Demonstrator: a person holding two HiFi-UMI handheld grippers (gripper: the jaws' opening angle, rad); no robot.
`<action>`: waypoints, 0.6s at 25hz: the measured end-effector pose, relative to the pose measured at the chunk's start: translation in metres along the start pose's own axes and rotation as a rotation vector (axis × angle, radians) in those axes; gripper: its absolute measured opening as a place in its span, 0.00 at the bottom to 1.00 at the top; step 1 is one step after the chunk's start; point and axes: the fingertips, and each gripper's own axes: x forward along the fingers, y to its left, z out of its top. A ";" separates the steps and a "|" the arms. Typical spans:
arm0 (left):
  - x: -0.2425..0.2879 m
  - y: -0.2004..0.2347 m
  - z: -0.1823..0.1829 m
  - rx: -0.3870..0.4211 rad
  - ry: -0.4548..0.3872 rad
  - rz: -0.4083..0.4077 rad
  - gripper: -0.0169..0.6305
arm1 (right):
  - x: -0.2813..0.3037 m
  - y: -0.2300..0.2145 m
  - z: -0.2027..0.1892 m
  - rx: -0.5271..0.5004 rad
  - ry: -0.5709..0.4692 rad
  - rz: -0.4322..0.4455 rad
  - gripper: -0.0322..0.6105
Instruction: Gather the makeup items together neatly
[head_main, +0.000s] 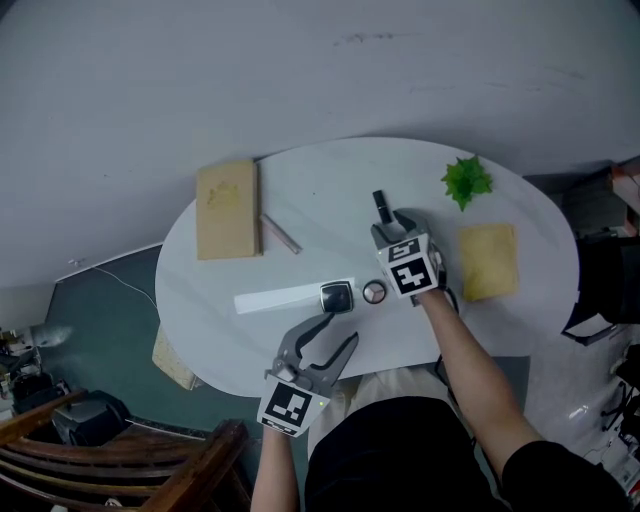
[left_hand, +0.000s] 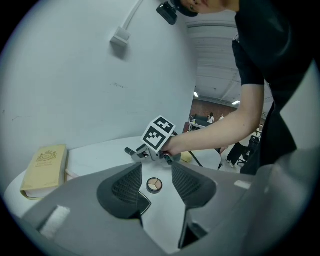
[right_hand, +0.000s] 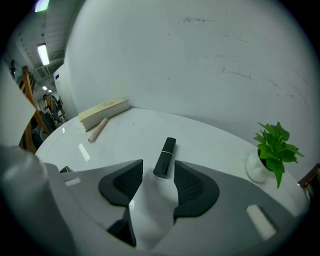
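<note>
Where the white table (head_main: 300, 170) curves round at its left, a tan book (head_main: 228, 208) is laid flat, and a pinkish stick (head_main: 280, 233) is seen just beside the book's right edge, lying at a slant. Toward the near middle of the table a dark square compact (head_main: 337, 297) is set, with a small round eyeshadow compact (head_main: 374, 292) just beside it on the right. The left gripper (head_main: 342, 328) is held at the near rim, pointed at these two; its jaws are spread, and in the left gripper view the eyeshadow compact (left_hand: 154, 185) is framed in the gap between them, flat on the table and touched by neither pad. Further right, the right gripper (head_main: 392, 225) is reached over the table with its marker cube uppermost. Its jaws are likewise spread, and in the right gripper view the near end of a black lipstick (right_hand: 164, 157) is seen lying between the jaw tips, gripped by neither. Beyond that, a small green plant (head_main: 466, 180) in a white pot is placed near the far right rim, and a tan notebook (head_main: 489, 260) is laid flat below it.
</note>
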 end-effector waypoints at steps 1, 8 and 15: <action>0.000 0.001 0.000 -0.004 -0.002 -0.001 0.31 | 0.001 -0.001 0.000 0.003 0.004 -0.007 0.37; -0.002 0.008 -0.003 -0.001 0.002 -0.016 0.31 | 0.005 -0.010 -0.001 0.024 0.016 -0.047 0.25; -0.007 0.010 -0.004 0.007 0.003 -0.017 0.30 | 0.004 -0.011 -0.003 0.026 0.026 -0.060 0.20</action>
